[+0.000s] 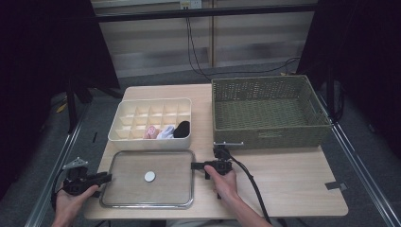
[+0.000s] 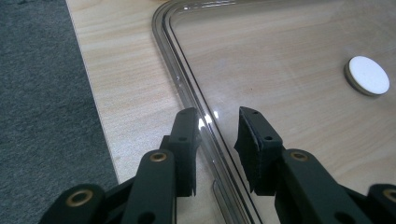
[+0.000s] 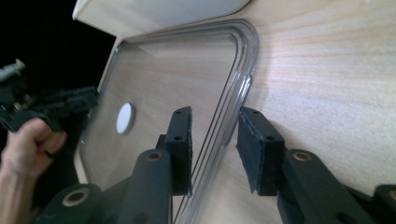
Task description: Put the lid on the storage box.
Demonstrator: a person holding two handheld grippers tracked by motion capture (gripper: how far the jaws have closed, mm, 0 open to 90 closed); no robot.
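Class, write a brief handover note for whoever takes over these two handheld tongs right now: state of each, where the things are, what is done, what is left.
Left tongs: jaws straddle the left rim of the clear lid; a gap shows, no firm grip yet.
Right tongs: jaws straddle the lid's right rim, likewise not pressing.
The lid lies flat on the table, in front of the white divided box.
The box is open, with rolled socks in its front cells. The green basket stands at its right.
Done: both tongs are lined up on opposite rims.
Left, likely: close both, lift the lid level, set it on the box.
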